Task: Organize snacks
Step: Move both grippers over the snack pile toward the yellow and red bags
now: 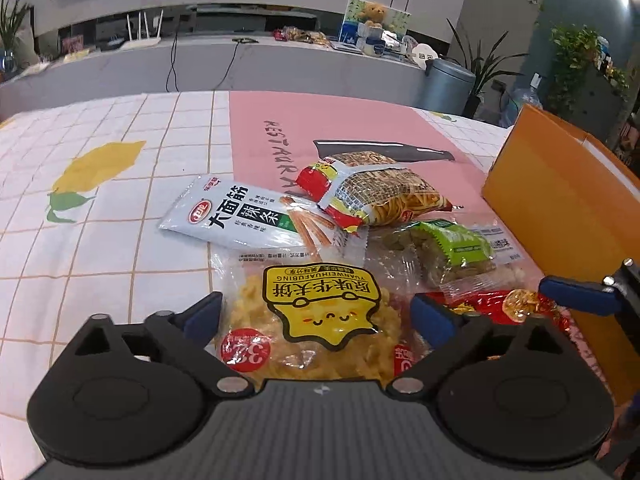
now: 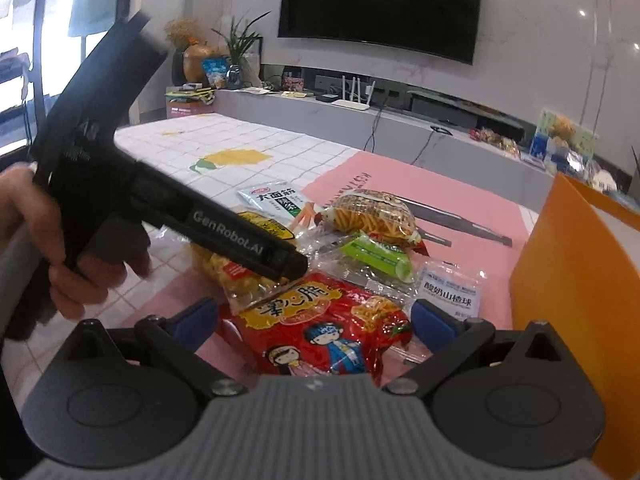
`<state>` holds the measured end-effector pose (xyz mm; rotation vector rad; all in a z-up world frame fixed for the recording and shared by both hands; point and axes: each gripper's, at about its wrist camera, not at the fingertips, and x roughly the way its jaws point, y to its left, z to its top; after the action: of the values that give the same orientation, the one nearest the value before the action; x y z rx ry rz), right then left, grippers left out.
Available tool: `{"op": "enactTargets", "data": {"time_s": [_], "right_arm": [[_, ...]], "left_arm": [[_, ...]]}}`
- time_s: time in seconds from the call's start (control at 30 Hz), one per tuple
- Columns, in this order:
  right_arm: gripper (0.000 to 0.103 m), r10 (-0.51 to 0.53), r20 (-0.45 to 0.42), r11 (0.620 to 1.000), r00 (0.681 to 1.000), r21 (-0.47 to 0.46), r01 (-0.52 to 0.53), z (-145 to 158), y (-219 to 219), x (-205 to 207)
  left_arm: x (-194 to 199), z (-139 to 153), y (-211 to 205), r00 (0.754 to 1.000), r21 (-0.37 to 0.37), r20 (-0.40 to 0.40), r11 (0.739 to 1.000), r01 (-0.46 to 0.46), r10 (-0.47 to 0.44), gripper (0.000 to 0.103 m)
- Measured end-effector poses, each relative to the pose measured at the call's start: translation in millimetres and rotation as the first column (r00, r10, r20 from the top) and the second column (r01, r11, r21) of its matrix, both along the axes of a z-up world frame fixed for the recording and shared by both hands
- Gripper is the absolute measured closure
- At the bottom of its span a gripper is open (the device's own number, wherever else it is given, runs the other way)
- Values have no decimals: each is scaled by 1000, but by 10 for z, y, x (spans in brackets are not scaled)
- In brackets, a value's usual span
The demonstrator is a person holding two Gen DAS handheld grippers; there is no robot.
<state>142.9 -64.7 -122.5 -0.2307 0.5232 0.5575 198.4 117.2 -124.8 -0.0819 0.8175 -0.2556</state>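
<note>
We have the snacks heaped on the worktop (image 1: 120, 240), a white grid cloth with a pink mat, and we take the orange box (image 1: 560, 208) as our landmark: flat-sided cardboard standing at the right edge.

Farthest left of the box lies the white pouch (image 1: 236, 216), flat and glossy, printed with black characters. Nearer the box, the noodle pack (image 1: 384, 196) sits puffy and crinkled, red and yellow at its end, overlapping the pouch. Just beside the box lies the green-labelled clear packet (image 1: 452, 252), wrinkled film, lumpy inside.

Our left gripper (image 1: 316, 316) has its jaws spread wide around the clear bag of yellow waffle cakes (image 1: 316, 320), with blue pads on both sides; whether they touch the film, we cannot tell.

Closer to the box, our right gripper (image 2: 316, 320) hangs over the red glossy packet (image 2: 320, 332) with cartoon figures, jaws spread on either side of it, not pinching. A small white sachet (image 2: 450, 290) lies flat between that red packet and the box wall.
</note>
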Motion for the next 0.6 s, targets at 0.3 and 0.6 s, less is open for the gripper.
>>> {"op": "enactTargets", "data": {"time_s": [0.3,0.6], "right_arm": [[3,103,-97,985,990,-128,-115,-55,150,-142],[3,153,-51,977,987,-145,-159,-84,297,-310]], "left_arm": [[-8,79,255,995,-69,-71,995,-71,66,18],[-88,104,162,994,-1,-102,999,35,-35,0]]}}
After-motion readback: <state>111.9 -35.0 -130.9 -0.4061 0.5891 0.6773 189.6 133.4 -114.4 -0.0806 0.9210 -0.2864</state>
